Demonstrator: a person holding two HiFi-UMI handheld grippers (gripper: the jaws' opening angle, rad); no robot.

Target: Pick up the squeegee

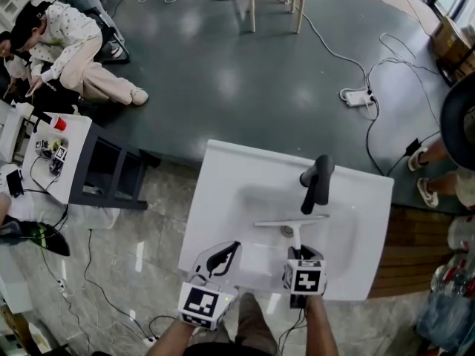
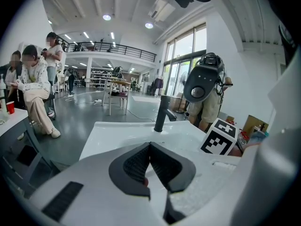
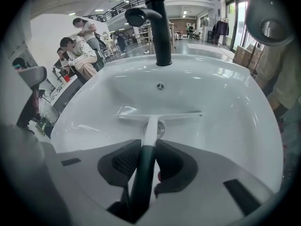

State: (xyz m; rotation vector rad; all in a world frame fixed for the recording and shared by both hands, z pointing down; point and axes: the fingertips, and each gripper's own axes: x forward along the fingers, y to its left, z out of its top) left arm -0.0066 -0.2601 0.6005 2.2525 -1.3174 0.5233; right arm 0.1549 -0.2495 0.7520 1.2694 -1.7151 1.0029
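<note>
A squeegee (image 1: 295,227) with a white blade and a dark grip lies in the basin of the white sink (image 1: 223,170), its blade across the drain. In the right gripper view the blade (image 3: 160,116) spans the basin, and the dark handle runs back between my jaws. My right gripper (image 1: 298,254) (image 3: 147,146) points steeply down, and its pads are shut on that handle. My left gripper (image 1: 223,256) (image 2: 150,146) hovers over the sink's near left corner. It is shut with nothing between its pads.
A black faucet (image 1: 318,182) (image 3: 157,22) stands behind the basin. A person's feet (image 1: 421,176) are at the sink's right. A white side table (image 1: 70,162), seated people (image 1: 70,50), a chair (image 1: 276,2), a power strip (image 1: 359,96) and cables are on the floor beyond.
</note>
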